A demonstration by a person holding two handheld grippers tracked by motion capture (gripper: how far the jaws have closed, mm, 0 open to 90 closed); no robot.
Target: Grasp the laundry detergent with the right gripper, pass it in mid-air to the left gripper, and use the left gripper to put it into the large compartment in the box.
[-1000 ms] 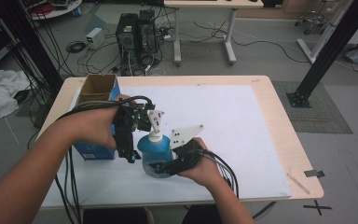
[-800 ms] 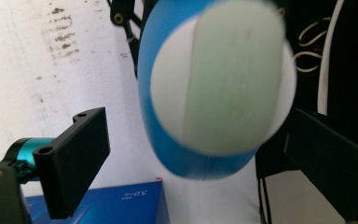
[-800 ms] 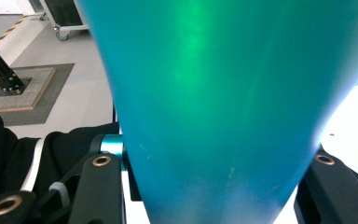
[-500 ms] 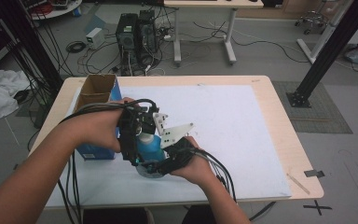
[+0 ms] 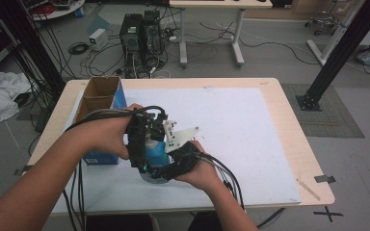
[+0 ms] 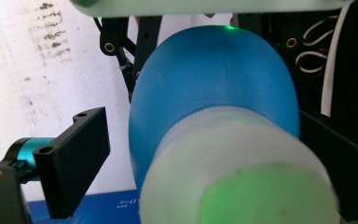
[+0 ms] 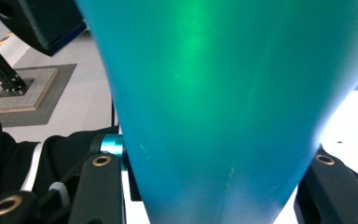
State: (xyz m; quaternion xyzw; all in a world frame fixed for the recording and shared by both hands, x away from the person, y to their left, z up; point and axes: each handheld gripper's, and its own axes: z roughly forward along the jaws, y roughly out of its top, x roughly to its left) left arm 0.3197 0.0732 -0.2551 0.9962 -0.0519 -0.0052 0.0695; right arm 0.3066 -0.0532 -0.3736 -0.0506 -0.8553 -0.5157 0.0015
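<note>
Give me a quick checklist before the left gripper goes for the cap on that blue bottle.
1. Right gripper shut on the blue bottle: ok.
2. White cap between the left gripper's jaws: ok.
3. Left jaws pressing on the cap: not ok, a gap shows beside one jaw.
4. Blue box apart from the bottle: ok.
5. Cap tight or loose: cannot tell.

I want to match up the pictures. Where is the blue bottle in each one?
High view: the blue bottle sits low and left of centre, between the two grippers.
Left gripper view: it is in the middle, its pale cap nearest the camera.
Right gripper view: its blue body runs from top to bottom, between the black jaws.
Shared landmark: the white table cover, also at the left of the left gripper view.
</note>
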